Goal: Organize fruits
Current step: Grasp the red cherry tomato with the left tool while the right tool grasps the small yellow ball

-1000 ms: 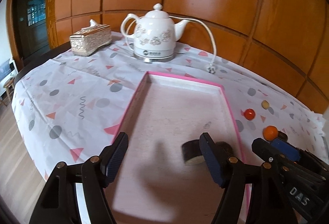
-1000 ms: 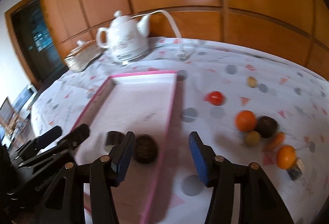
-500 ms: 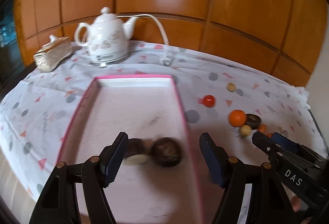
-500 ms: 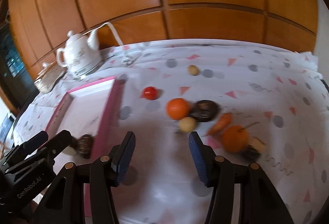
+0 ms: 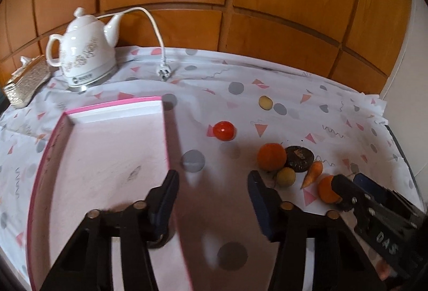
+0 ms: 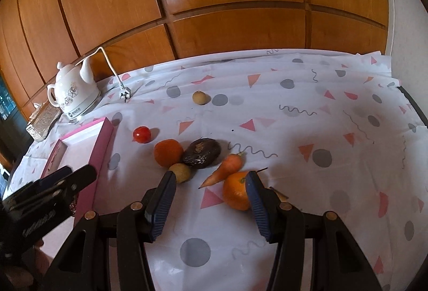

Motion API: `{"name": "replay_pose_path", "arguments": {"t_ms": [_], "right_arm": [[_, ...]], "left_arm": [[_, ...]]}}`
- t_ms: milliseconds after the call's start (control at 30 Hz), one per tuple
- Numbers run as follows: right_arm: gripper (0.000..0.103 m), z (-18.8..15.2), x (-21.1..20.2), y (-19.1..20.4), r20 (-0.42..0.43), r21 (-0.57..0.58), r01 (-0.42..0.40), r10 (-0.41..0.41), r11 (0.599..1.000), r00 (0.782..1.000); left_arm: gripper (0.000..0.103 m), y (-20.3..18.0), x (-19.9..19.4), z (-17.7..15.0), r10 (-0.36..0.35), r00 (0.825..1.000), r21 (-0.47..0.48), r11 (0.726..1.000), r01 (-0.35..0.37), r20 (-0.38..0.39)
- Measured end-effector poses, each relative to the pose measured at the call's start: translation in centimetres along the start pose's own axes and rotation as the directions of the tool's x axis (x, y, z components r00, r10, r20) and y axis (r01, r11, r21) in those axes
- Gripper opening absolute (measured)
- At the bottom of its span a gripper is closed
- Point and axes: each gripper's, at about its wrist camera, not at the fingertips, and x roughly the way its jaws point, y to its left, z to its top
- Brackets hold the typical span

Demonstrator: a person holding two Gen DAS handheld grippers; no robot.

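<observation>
A pink tray (image 5: 167,136) lies on the left of the table; it also shows in the right wrist view (image 6: 103,144). A dark fruit (image 5: 163,239) in it peeks from behind my left finger. To its right lie a red tomato (image 6: 142,134), an orange (image 6: 168,152), a dark brown fruit (image 6: 202,153), a small yellow-green fruit (image 6: 183,172), a carrot (image 6: 223,166), a second orange (image 6: 236,193) and a small tan fruit (image 6: 199,98). My left gripper (image 5: 212,193) is open and empty over the tray's right rim. My right gripper (image 6: 211,196) is open and empty just before the carrot and the second orange.
A white kettle (image 5: 83,54) with its cord and plug (image 5: 164,72) stands at the back left, beside a gold tissue box (image 5: 25,84). Wooden wall panels rise behind the table. The table's right edge (image 6: 414,109) lies near a white wall.
Both grippers have swung right, away from the tray and towards the loose fruits. The two dark fruits in the tray have dropped out of open view. Both stay open.
</observation>
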Motion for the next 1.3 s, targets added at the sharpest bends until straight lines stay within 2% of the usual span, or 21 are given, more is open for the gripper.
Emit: {"name": "replay_pose_path", "arguments": {"t_ms": [133,367,533,700,933,1167,1200,1233,1300], "right_arm": [[0.055,0.6,0.6,-0.2,-0.005,-0.005,-0.004,0.004,1.0,1.0],[0.055,3.2,2.2,-0.6,0.005,-0.017,-0.011,0.011,1.0,1.0],[0.055,5.8,4.6,-0.6,-0.004,-0.034,-0.013,0.012,0.999,1.0],[0.051,8.1,8.1,-0.2,-0.048,-0.054,-0.041,0.038,0.998,0.998],[0.051,10.7,13.8,0.8,-0.121,-0.079,-0.082,0.073,0.993,0.99],[0.051,12.0,18.0,1.8,-0.178,-0.117,-0.051,0.029,0.992,0.984],[0.043,12.1,18.4,2.0,-0.184,-0.126,-0.039,0.015,0.991,0.983],[0.029,12.0,18.9,2.1,-0.196,-0.132,-0.04,0.013,0.99,0.98],[0.026,11.9,19.5,2.1,-0.21,-0.137,-0.038,0.008,0.99,0.978]], "left_arm": [[0.045,-0.7,2.0,1.6,0.0,1.0,0.009,1.0,0.0,-0.021],[0.045,-1.8,6.1,4.1,0.031,0.998,0.014,0.999,-0.03,-0.049],[0.045,-1.7,8.7,4.7,0.045,0.996,-0.008,0.999,-0.046,-0.079],[0.037,-1.5,11.0,4.8,0.041,0.992,-0.032,0.998,-0.045,-0.12],[0.032,-1.1,11.8,4.7,0.016,0.992,-0.057,0.998,-0.023,-0.125],[0.031,-1.2,11.3,4.0,-0.008,0.996,-0.069,0.998,0.001,-0.094],[0.031,-1.2,11.2,3.9,-0.011,0.996,-0.074,0.997,0.005,-0.092],[0.031,-1.2,11.2,3.9,-0.014,0.996,-0.076,0.997,0.007,-0.091],[0.03,-1.0,11.0,3.9,-0.021,0.996,-0.087,0.996,0.013,-0.089]]}}
